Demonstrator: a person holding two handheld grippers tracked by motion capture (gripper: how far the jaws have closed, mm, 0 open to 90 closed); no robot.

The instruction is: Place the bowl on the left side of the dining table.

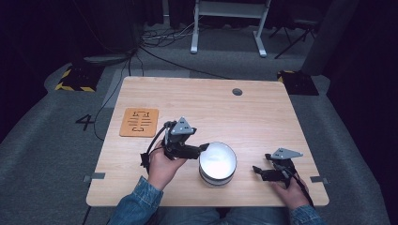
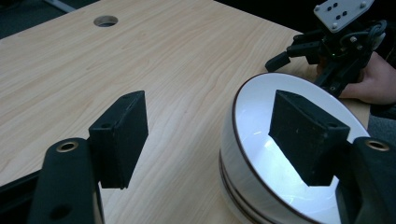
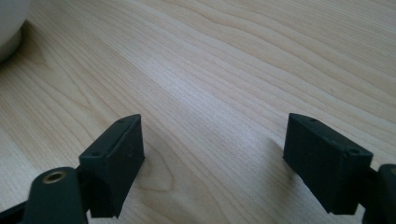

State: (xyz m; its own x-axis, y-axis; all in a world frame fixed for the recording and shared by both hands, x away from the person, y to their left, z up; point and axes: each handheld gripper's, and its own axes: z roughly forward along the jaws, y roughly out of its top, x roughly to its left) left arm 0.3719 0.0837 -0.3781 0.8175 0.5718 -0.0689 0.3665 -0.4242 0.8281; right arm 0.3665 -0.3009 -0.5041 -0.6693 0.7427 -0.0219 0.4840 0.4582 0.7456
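Observation:
A stack of white bowls (image 1: 217,164) with thin dark rims stands near the table's front edge, between my two hands. My left gripper (image 1: 204,147) reaches it from the left and is open. In the left gripper view (image 2: 212,135) its jaws straddle the near rim of the top bowl (image 2: 280,172): one pad hangs inside the bowl and the other stays outside over the wood. My right gripper (image 1: 259,171) rests low on the table to the right of the stack, open and holding nothing (image 3: 215,154). The bowl's side (image 3: 8,28) shows at that view's top left corner.
An orange card (image 1: 139,122) with black markings lies at the left of the wooden table (image 1: 263,117). A round cable hole (image 1: 237,91) is at the far middle. Desk legs and cables lie on the grey floor beyond the table.

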